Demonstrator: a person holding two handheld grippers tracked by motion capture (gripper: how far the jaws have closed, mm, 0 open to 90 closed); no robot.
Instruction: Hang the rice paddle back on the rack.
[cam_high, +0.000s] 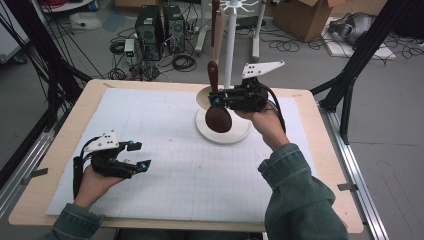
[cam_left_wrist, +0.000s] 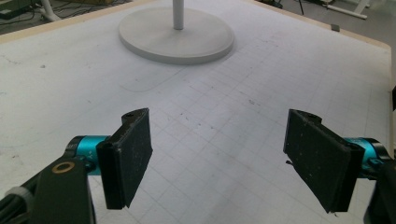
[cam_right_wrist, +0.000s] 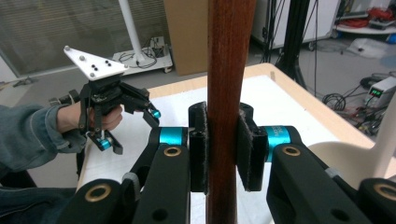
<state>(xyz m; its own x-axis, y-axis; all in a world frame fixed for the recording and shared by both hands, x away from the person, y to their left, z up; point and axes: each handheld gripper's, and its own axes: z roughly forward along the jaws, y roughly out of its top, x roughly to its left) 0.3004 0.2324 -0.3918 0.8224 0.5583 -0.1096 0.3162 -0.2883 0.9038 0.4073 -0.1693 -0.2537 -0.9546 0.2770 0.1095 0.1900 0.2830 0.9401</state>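
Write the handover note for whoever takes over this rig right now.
Right gripper: shut on the handle of the dark wooden spoon, held upright above the white stand's base, beside its pole.
Left gripper: open, nothing between the jaws, low over the white mat at the near left.
Done: spoon gripped and off the table.
Left: probably hanging it on the rack's hooks at the top of the pole, where another wooden utensil seems to hang; none of that is sure.

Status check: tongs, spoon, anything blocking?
Right tongs shut on wooden spoon, held upright. Left tongs open, empty. White stand close behind spoon.
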